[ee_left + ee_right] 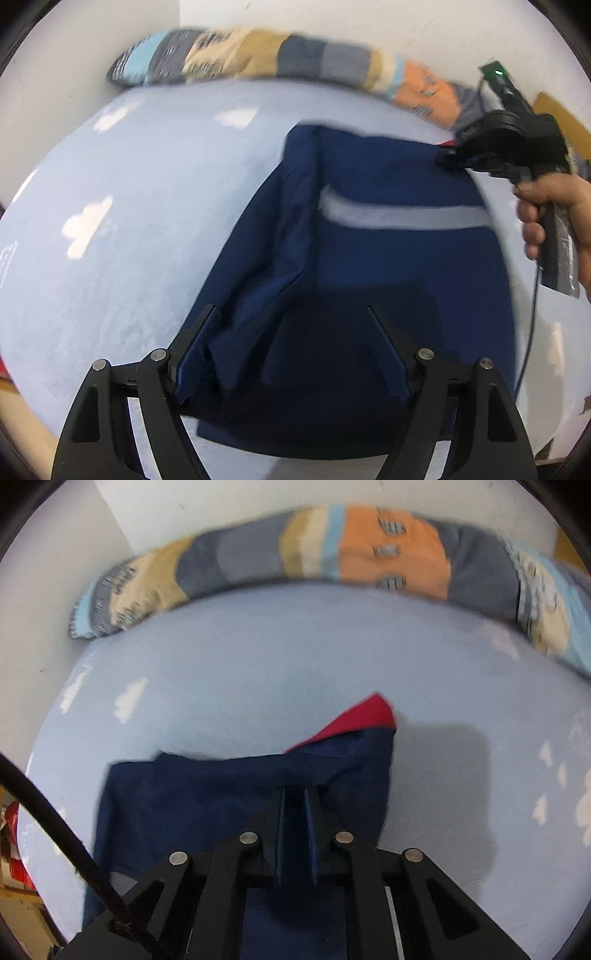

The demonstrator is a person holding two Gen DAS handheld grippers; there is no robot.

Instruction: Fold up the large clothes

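Observation:
A large navy garment (pixel 369 266) with a pale grey stripe lies on the light blue bed sheet (pixel 129 221). My left gripper (pixel 291 317) is open, its fingers spread over the garment's near part. My right gripper (pixel 448 157) shows at the garment's far right corner, held by a hand. In the right wrist view my right gripper (pixel 295 797) is shut on a fold of the navy garment (pixel 221 797). A red inner part (pixel 362 716) of the garment shows beyond the fingers.
A long patchwork pillow (pixel 258 55) lies along the white wall at the far side of the bed; it also shows in the right wrist view (pixel 332 561). A black cable (pixel 55 819) crosses the lower left. Wooden furniture (pixel 14 897) stands by the bed's left edge.

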